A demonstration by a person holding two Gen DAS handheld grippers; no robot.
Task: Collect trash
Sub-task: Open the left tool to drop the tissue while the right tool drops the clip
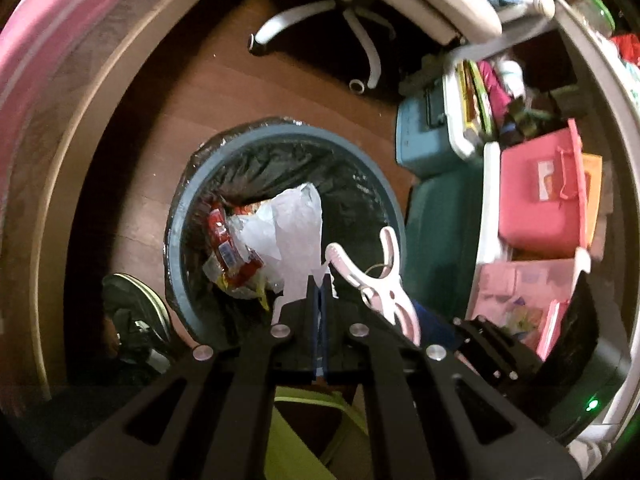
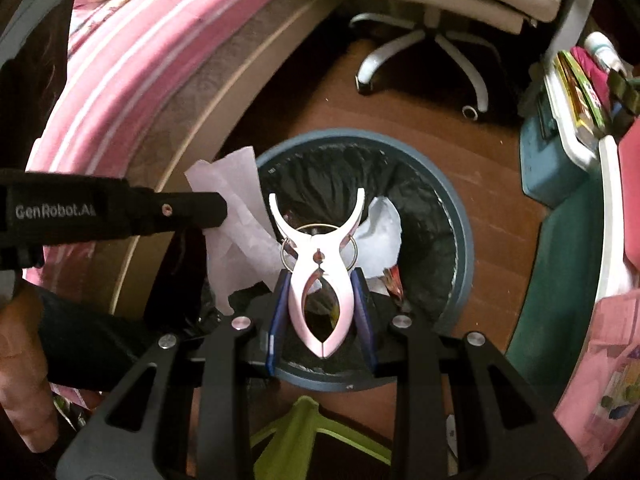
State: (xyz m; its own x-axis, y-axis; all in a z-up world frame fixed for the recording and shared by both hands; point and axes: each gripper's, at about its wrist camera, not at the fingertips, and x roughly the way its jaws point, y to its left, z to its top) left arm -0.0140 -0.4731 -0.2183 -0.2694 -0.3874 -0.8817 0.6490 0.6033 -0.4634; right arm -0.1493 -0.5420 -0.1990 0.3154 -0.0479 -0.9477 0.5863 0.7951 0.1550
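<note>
Both my grippers are angled steeply down over the trash bin [image 1: 182, 216] right now, so both cameras look pretty much straight into it. It's a round bin with a grey-blue rim and a black liner, sitting on the brown wood floor [image 1: 192, 92] between the bed with the pink sheet [image 2: 132, 52] and the cluttered shelves.

My left gripper [image 1: 320, 280] is pressed together, jaws basically closed, pinching a sheet of white tissue paper [image 1: 294, 232]. From the left wrist view the paper sticks out past the fingertips and hangs over the mouth of the bin. From the right wrist view the same gripper comes in from the left side, nearly level across the frame, with the tissue [image 2: 236, 224] over the bin's left rim. My bare hand is visible at the lower left edge there, wrapped around the handle.

My right gripper [image 2: 322, 300] is part way open and clamped on a pink plastic clothes peg [image 2: 320, 276]. The blue pads squeeze the peg's handle end from both sides, and its forked tips point away from me, over the middle of the bin. The peg has a metal ring spring around its middle.

Inside the bin there's already some stuff: red snack wrappers [image 1: 228, 244] and more crumpled white paper. A white office chair base [image 2: 424, 56] sits just beyond the bin.
</note>
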